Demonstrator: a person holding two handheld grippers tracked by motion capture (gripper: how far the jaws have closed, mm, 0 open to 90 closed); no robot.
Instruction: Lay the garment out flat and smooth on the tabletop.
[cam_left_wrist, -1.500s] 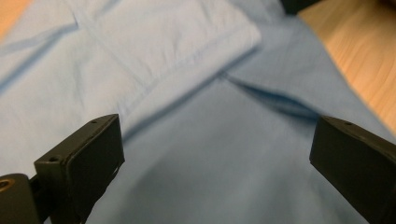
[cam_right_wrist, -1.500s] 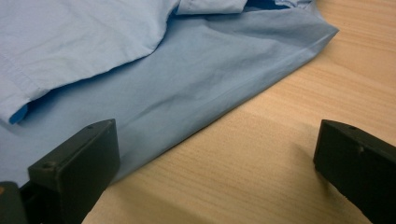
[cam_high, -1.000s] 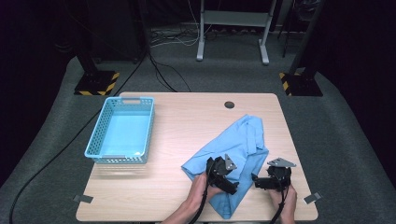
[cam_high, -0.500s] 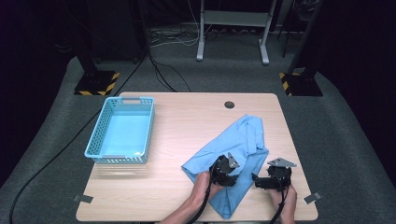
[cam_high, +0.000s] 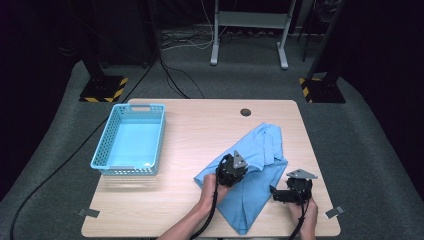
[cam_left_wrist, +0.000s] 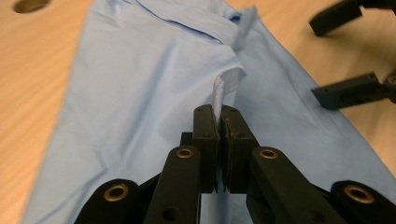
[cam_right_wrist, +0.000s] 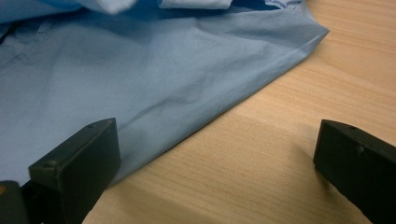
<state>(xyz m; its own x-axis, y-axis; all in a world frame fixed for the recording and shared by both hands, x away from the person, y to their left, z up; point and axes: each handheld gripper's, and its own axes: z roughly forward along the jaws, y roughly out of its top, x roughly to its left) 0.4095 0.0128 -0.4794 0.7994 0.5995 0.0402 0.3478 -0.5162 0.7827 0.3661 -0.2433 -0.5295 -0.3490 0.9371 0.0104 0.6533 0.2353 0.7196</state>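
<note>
One light blue shirt (cam_high: 255, 170), one blue basket (cam_high: 130, 140) and two grippers were counted on a pale wooden table (cam_high: 190, 120). The shirt lay crumpled on the table's right half, well apart from the basket at the left. The left gripper (cam_left_wrist: 218, 121) had just been closing and was clamped on a raised fold of the shirt. The right gripper (cam_right_wrist: 215, 154) was held wide open over the shirt's edge, nothing grasped. Grey carpet and dark surroundings were seen around the table.

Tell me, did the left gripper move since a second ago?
Yes. In the high view the left gripper has shifted up the picture, toward the round hole in the table, and its jaws have just been closing onto a fold of the blue cloth.
</note>
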